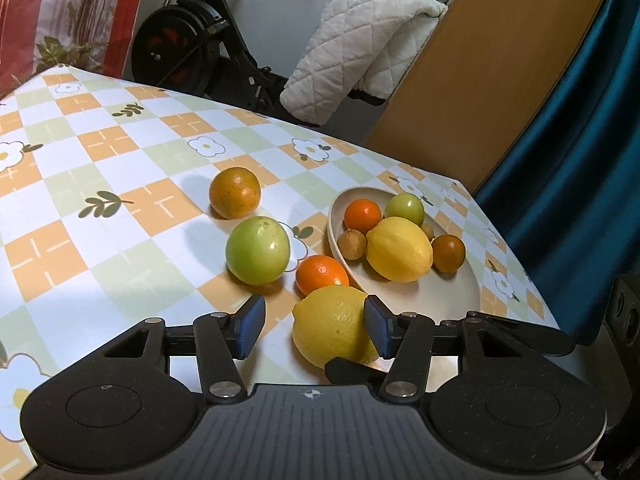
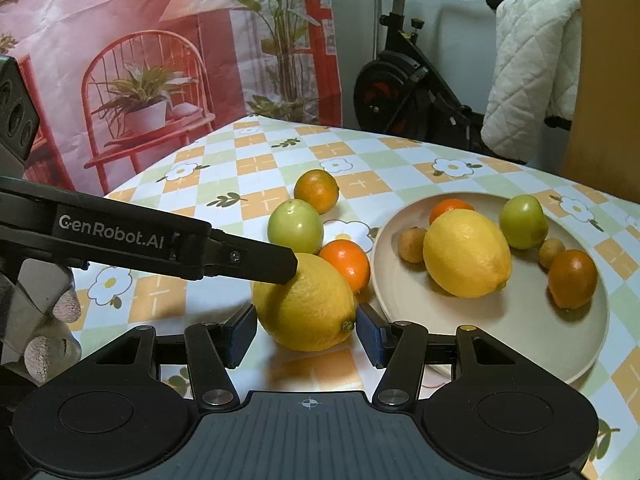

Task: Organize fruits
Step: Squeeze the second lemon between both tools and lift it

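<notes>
The right gripper (image 2: 306,330) straddles a big lemon (image 2: 306,304) on the checked surface (image 2: 360,180), its blue pads just beside the peel; whether they press it I cannot tell. The left gripper (image 1: 314,326) stands apart, one finger against that same lemon, the other clear of it. Just beyond lie a small orange (image 2: 346,264), a green fruit (image 2: 295,226) and a dull orange (image 2: 316,191). To the right, a beige plate (image 2: 520,344) holds a second lemon (image 2: 466,252) among smaller fruits.
</notes>
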Action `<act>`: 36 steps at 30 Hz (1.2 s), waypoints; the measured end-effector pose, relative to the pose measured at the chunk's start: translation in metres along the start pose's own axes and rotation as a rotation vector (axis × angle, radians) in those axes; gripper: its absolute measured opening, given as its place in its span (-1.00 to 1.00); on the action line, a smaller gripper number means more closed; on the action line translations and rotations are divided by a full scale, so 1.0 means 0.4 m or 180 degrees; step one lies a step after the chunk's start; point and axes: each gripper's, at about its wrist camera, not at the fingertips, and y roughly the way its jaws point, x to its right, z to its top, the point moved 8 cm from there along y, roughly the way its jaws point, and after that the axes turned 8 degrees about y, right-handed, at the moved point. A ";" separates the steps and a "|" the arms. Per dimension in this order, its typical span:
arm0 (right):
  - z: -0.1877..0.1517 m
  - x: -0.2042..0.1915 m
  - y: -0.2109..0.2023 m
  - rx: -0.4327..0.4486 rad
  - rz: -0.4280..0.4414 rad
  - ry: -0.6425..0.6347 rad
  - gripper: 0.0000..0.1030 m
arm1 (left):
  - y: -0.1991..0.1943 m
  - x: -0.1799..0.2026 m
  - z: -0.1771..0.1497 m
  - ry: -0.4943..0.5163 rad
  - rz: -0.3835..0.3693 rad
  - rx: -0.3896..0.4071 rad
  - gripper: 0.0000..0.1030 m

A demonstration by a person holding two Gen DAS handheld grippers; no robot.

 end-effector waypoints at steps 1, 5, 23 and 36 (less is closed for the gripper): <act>-0.003 0.002 -0.001 -0.0003 -0.0003 0.0014 -0.01 | 0.003 0.001 0.000 -0.0007 -0.0018 -0.0002 0.12; -0.008 0.012 -0.006 -0.0006 -0.0002 0.0088 -0.01 | 0.012 0.008 -0.004 -0.0017 -0.0085 -0.0012 0.14; -0.021 0.024 -0.016 -0.0022 0.0016 0.0216 -0.15 | 0.038 0.043 -0.020 0.0113 -0.0219 -0.0101 0.12; -0.001 0.048 -0.072 0.0207 -0.0010 0.0294 -0.15 | 0.018 0.109 0.022 0.0351 -0.0203 0.0001 0.12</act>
